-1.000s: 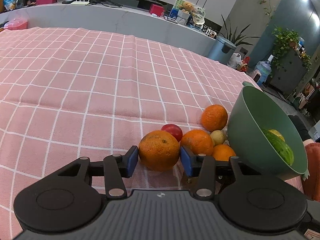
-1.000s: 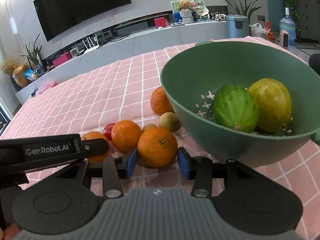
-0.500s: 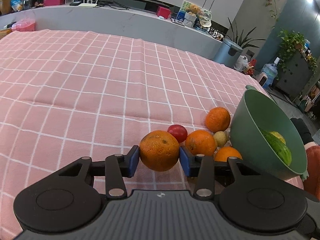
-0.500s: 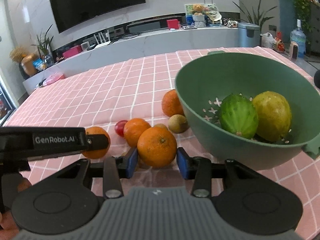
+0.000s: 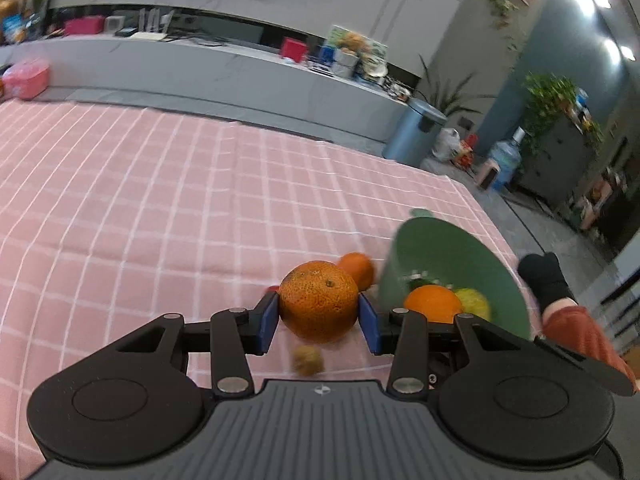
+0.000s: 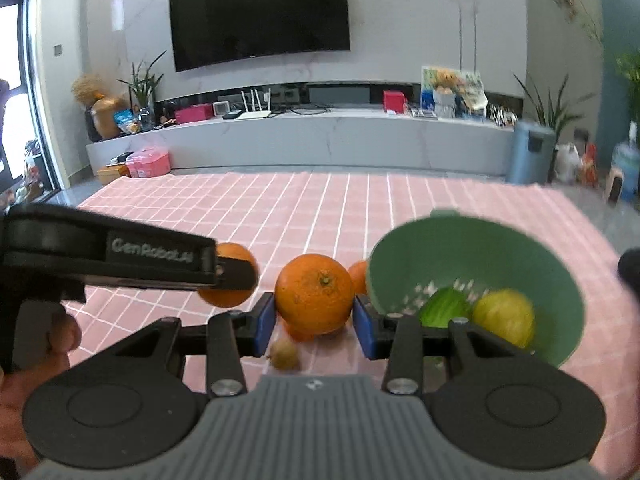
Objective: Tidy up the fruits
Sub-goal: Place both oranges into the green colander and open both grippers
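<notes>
My left gripper [image 5: 319, 320] is shut on a rough-skinned orange [image 5: 318, 300], held above the pink checked cloth [image 5: 160, 220]. My right gripper [image 6: 314, 320] is shut on a smoother orange [image 6: 314, 294], also in the air, just left of the green bowl [image 6: 460, 224]. The bowl holds a green fruit [image 6: 444, 308] and a yellow fruit [image 6: 504, 316]. In the right wrist view the left gripper [image 6: 234, 276] reaches in from the left with its orange [image 6: 228, 298]. On the cloth below lie a small brown fruit [image 6: 284, 354] and another orange [image 6: 359, 276].
A person's hand [image 6: 40, 344] grips the left tool's handle. A black-socked foot [image 5: 546, 280] shows right of the bowl [image 5: 452, 256]. The table's far edge faces a grey counter [image 6: 320, 140] and a blue bin [image 6: 530, 152]. Bare cloth stretches to the left and far side.
Both grippers have lifted upward, each carrying its orange off the cloth. The bowl and the remaining fruit now lie lower and farther below them.
</notes>
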Tool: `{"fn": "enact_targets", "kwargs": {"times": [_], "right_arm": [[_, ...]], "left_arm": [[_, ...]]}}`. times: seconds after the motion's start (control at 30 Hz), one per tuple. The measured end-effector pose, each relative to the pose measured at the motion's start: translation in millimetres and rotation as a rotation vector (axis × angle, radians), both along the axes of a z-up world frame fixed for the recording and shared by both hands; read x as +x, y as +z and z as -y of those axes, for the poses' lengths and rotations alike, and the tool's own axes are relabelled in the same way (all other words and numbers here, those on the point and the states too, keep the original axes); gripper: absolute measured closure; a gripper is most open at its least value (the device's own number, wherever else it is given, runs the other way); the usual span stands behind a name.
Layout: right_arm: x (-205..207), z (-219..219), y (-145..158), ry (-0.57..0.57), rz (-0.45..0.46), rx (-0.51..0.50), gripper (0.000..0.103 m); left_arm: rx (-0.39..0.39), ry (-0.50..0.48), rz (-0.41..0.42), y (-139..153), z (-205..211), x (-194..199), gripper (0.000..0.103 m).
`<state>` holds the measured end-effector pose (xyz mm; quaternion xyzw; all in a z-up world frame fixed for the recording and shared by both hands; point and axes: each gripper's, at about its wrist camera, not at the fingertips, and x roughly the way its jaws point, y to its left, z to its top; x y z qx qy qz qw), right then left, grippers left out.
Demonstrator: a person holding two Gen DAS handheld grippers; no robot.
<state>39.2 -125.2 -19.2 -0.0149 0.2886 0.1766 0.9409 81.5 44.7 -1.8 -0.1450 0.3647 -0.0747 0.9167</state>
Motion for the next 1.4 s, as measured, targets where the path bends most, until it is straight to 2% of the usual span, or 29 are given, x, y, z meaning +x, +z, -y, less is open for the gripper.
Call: {"fn": "enact_targets", "kwargs": {"times": [0.23, 0.43, 0.57, 0.8, 1.13, 1.27, 1.4], "right_arm": [[19, 40, 19, 0.011, 0.005, -0.122, 0.065], [61, 71, 24, 0.019, -0.029, -0.281, 0.065], [90, 84, 19, 0.033, -0.054, -0.342, 0.065], [131, 94, -7, 0.053, -0.145, -0.383, 0.065], [145, 84, -33, 0.088, -0.19, -0.422, 0.064], [148, 83, -35, 0.099, -0.2, -0.424, 0.064], [152, 81, -39, 0.123, -0.228, -0.414, 0.064]], "left_arm": [[0.023, -0.103, -0.003, 20, 45, 30, 0.055], [0.05, -0.202, -0.068, 12, 82, 69, 0.055], [0.062, -0.262, -0.129, 0, 102, 93, 0.055], [0.099, -0.298, -0.194, -22, 117, 118, 0.055], [0.115, -0.283, -0.264, -37, 116, 139, 0.054], [0.104, -0.27, -0.26, -40, 114, 142, 0.054], [0.126, -0.279, -0.252, -40, 118, 143, 0.053]]}}
